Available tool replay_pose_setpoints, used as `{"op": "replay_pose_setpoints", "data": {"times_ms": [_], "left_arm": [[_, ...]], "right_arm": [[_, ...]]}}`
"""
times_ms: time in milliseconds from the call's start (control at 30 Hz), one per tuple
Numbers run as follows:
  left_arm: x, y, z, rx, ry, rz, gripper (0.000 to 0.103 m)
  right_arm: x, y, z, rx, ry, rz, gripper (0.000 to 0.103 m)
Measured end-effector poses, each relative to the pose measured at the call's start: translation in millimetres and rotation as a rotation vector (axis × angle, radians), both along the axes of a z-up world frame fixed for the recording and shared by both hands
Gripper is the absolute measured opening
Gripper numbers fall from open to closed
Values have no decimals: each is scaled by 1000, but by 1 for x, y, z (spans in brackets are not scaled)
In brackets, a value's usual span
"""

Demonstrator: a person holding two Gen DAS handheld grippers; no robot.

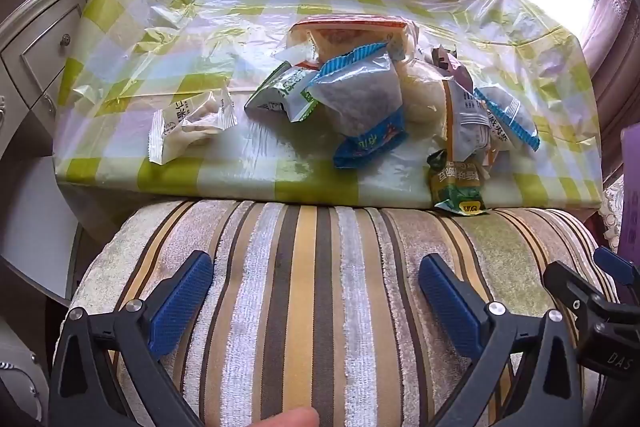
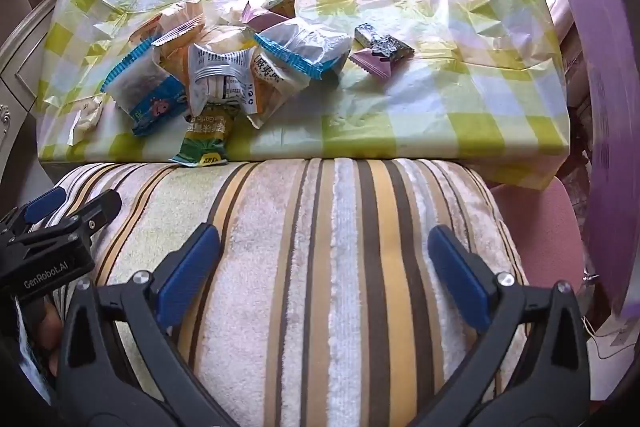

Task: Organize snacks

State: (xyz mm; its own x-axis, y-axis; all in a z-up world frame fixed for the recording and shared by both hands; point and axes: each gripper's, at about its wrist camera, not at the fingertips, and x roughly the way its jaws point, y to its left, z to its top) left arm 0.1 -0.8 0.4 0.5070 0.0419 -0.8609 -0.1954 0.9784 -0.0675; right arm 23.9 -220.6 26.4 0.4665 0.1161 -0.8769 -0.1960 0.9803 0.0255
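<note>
Both my grippers hang over the striped cushion [image 1: 320,287], short of the table. Left gripper [image 1: 316,291]: jaws spread wide, nothing between them. Right gripper [image 2: 324,267]: same, spread and empty.

The snacks lie on the checked plastic tablecloth [image 2: 440,99], most of them in one loose heap [image 2: 224,67] near the front edge, to the left of centre from the right wrist camera.

Handling, as I judge it: small sealed packets, light, filled with air, crinkly film. Slippery and soft; a hard squeeze would crush whatever is inside. Best hold is the flat crimped seam at an end, not the puffed middle. The cloth is loose film too and may lift with a packet if I dig in.

Count, as far as the overlap allows:
- Blue-edged clear packets: two, one at the heap's left [image 2: 148,87], one at its right [image 2: 304,51].
- Green and yellow packet [image 2: 204,139]: one, hanging over the table edge toward the cushion. Easiest first pick.
- Silver-backed packet with printed text [image 2: 222,75]: one, centre of heap.
- White packet [image 1: 188,123]: one, apart on the left.
- Green and white packet [image 1: 288,95]: one, left side of heap.
- Purple wrapped pieces: two that I can separate, one at the back [image 2: 260,19], one off to the right [image 2: 376,63], touching a dark foil piece [image 2: 384,43].
- Orange-trimmed packets at the back: number unclear, buried.
</note>
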Motion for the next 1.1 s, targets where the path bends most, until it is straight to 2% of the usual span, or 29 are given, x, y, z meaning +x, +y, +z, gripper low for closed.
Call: {"op": "replay_pose_setpoints", "data": {"times_ms": [1100], "left_arm": [[-1, 1, -3, -5, 1, 19, 103]], "right_arm": [[-1, 0, 1, -17, -4, 6, 103]]}}
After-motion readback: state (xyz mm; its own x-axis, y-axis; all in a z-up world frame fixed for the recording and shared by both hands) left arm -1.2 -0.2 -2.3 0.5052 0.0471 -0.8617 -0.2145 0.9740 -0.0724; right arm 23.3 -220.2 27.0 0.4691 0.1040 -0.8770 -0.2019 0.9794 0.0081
